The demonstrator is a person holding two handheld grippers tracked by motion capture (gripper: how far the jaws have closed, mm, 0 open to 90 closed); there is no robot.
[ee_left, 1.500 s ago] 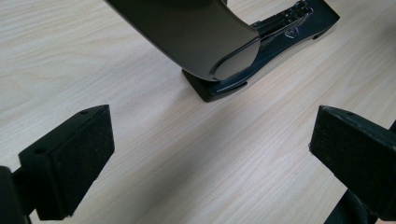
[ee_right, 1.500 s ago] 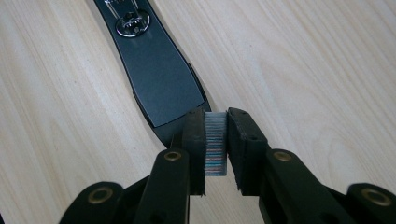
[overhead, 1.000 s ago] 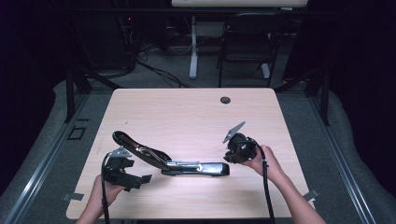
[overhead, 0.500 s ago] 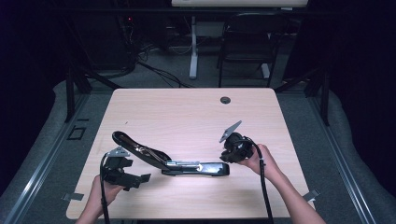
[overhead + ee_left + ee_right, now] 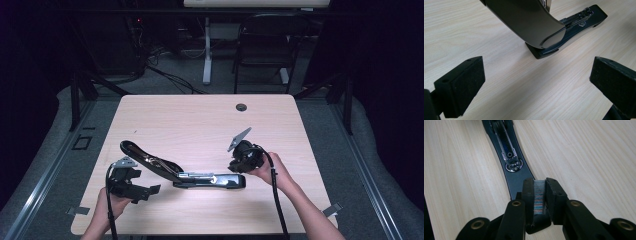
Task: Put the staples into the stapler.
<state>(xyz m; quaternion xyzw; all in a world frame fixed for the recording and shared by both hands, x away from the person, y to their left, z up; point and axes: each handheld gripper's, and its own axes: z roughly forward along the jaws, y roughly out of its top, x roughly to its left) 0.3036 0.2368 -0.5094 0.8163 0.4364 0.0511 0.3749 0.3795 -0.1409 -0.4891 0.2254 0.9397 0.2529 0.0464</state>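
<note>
A black stapler lies open on the wooden table, its lid swung up and back to the left. My right gripper hovers at the front tip of the stapler's base. In the right gripper view it is shut on a small strip of staples with striped colours, just above the base and its metal staple channel. My left gripper stands open at the near left. In the left gripper view its pads are wide apart, with the raised lid ahead.
A round cable hole sits near the table's far edge. A chair and desk legs stand on the dark floor beyond the table. Cables trail from both grippers toward the near edge.
My right gripper has edged slightly left toward the stapler's front tip, still shut on the staples. The left gripper and the stapler have stayed put.
</note>
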